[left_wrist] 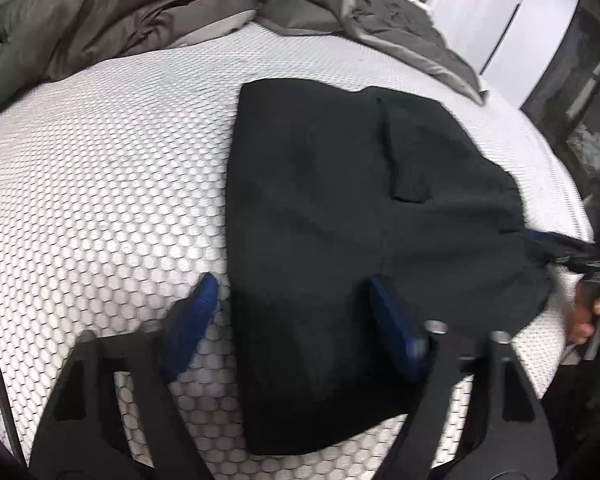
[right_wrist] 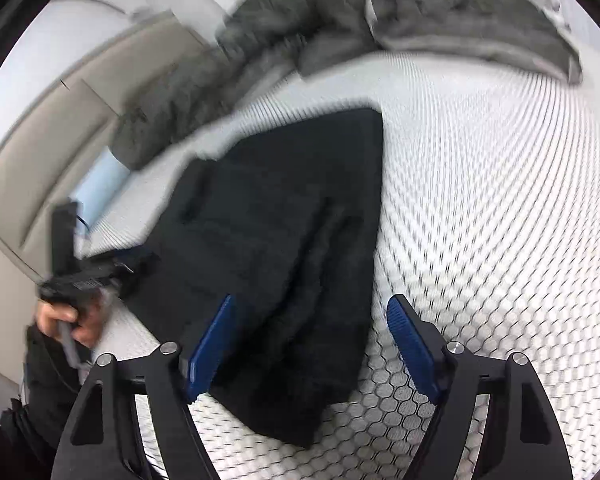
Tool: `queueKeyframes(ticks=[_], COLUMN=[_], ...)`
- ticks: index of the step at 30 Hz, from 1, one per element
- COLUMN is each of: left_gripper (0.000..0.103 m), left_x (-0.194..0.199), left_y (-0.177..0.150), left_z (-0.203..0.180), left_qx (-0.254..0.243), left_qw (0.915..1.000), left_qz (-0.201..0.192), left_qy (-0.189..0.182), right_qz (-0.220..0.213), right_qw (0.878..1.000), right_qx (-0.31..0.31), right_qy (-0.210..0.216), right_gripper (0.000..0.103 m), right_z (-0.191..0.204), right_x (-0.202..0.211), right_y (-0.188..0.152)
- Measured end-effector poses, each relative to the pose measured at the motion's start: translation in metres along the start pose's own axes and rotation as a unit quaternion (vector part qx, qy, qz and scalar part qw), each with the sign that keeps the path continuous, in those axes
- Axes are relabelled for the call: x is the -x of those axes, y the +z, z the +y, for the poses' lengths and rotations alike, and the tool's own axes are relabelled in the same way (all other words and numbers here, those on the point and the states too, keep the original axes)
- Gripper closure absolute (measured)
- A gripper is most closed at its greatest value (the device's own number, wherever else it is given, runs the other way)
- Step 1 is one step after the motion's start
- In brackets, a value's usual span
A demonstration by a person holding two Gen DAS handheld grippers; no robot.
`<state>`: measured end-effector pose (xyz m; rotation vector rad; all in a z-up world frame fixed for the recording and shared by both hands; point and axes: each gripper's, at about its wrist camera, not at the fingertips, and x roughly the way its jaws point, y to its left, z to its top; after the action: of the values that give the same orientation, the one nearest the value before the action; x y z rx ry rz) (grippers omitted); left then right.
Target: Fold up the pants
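Observation:
Black pants (left_wrist: 340, 220) lie folded into a compact rectangle on the white honeycomb mattress (left_wrist: 100, 180). My left gripper (left_wrist: 296, 304) hovers open over their near left edge, with one blue pad above the mattress and the other above the cloth. In the right wrist view the pants (right_wrist: 284, 220) run away from me. My right gripper (right_wrist: 312, 328) stands open astride their near end, its left pad over the cloth and its right pad over the bare mattress (right_wrist: 480, 180). Neither gripper pinches the fabric. A hand (right_wrist: 64, 316) holds the left tool at the pants' far left corner.
A rumpled grey duvet (left_wrist: 120, 12) is heaped along the far side of the bed. White wardrobe doors (left_wrist: 500, 12) stand at the back right. A beige padded bed frame (right_wrist: 40, 152) and a pale blue item (right_wrist: 100, 188) sit at the left. A hand (left_wrist: 592, 316) is at the right edge.

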<state>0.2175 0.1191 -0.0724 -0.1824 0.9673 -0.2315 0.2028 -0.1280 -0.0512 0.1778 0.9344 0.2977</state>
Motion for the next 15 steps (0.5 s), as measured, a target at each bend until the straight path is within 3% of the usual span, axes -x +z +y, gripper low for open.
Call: queueKeyframes(ticks=[1, 2, 3, 4, 5, 8, 9, 10, 11, 14, 15], left_gripper=[0.045, 0.045, 0.046, 0.047, 0.047, 0.044, 0.040, 0.040, 0.040, 0.039, 0.036], left_x=[0.001, 0.002, 0.003, 0.004, 0.004, -0.004, -0.004, -0.001, 0.004, 0.024, 0.030], left_y=[0.000, 0.000, 0.000, 0.001, 0.002, 0.000, -0.001, -0.001, -0.001, -0.007, -0.012], left_z=[-0.005, -0.010, -0.014, -0.018, -0.021, -0.027, -0.029, -0.030, -0.033, -0.049, -0.057], left_qx=[-0.008, -0.018, -0.022, -0.022, -0.023, -0.037, -0.041, -0.043, -0.048, -0.091, -0.112], left_qw=[0.9999, 0.9997, 0.9994, 0.9993, 0.9994, 0.9992, 0.9987, 0.9984, 0.9974, 0.9859, 0.9820], left_qz=[-0.003, -0.007, -0.012, -0.017, -0.019, -0.002, -0.003, -0.007, -0.015, -0.064, -0.082], left_qy=[0.006, 0.017, 0.023, 0.024, 0.020, 0.015, 0.028, 0.036, 0.051, 0.125, 0.128], right_qz=[0.004, 0.005, 0.000, -0.006, -0.023, -0.043, -0.037, -0.027, -0.030, -0.074, -0.091], right_qw=[1.000, 1.000, 1.000, 1.000, 0.999, 0.999, 0.998, 0.998, 0.997, 0.992, 0.990], right_qx=[0.001, 0.007, 0.015, 0.023, 0.037, 0.021, 0.017, 0.013, 0.009, 0.047, 0.067], right_qy=[-0.002, 0.011, 0.017, 0.014, 0.009, -0.022, -0.036, -0.048, -0.067, -0.087, -0.088], right_gripper=[0.033, 0.052, 0.058, 0.073, 0.076, 0.074, 0.069, 0.055, 0.049, 0.048, 0.047], right_z=[0.000, 0.000, 0.002, 0.005, 0.008, -0.004, -0.009, -0.013, -0.014, 0.008, 0.017], right_x=[-0.003, -0.008, -0.008, -0.008, 0.000, 0.002, -0.002, -0.007, -0.007, 0.018, 0.027], right_y=[-0.002, 0.000, 0.005, 0.009, 0.014, 0.026, 0.026, 0.026, 0.024, 0.018, 0.013])
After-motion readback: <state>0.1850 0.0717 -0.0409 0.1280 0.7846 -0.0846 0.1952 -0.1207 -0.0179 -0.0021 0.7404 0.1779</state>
